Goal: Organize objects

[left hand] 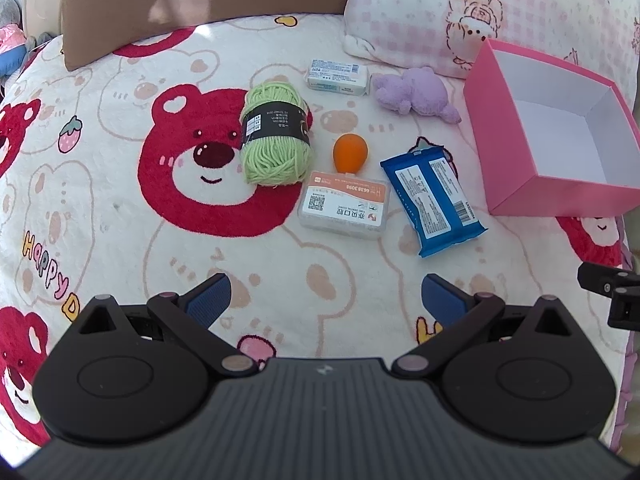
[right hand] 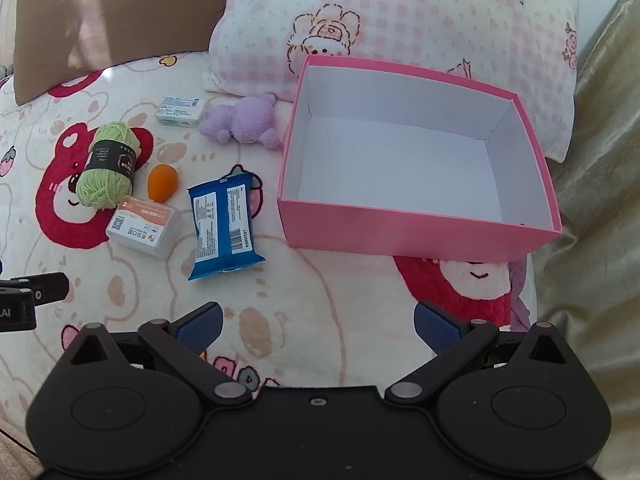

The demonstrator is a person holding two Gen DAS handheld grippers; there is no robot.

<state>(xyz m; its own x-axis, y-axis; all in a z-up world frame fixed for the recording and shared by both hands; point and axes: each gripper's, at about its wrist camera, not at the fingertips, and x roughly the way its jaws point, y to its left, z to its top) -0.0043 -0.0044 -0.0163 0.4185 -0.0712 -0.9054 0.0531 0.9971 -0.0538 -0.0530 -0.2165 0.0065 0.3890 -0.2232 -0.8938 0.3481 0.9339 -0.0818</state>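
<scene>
Only the right wrist view shows the whole white floor of the pink box (right hand: pixel 416 224), bare, at the right on the bear blanket (right hand: pixel 120 280). Left of it lie a blue packet (right hand: pixel 222 226), green yarn (left hand: pixel 276 136), and an orange egg-shaped sponge (left hand: pixel 351 153). Both the left gripper (left hand: pixel 324 298) and right gripper (right hand: pixel 316 326) hover near, fingers spread wide, holding nothing.

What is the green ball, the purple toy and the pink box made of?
The green ball looks like soft yarn: you can see wound strands under a black paper band. The purple toy looks like fuzzy plush fabric, with a nubbly, matte surface. The pink box seems to be stiff cardboard, with flat thin walls, sharp corners, a smooth pink outside and plain white inside.
</scene>
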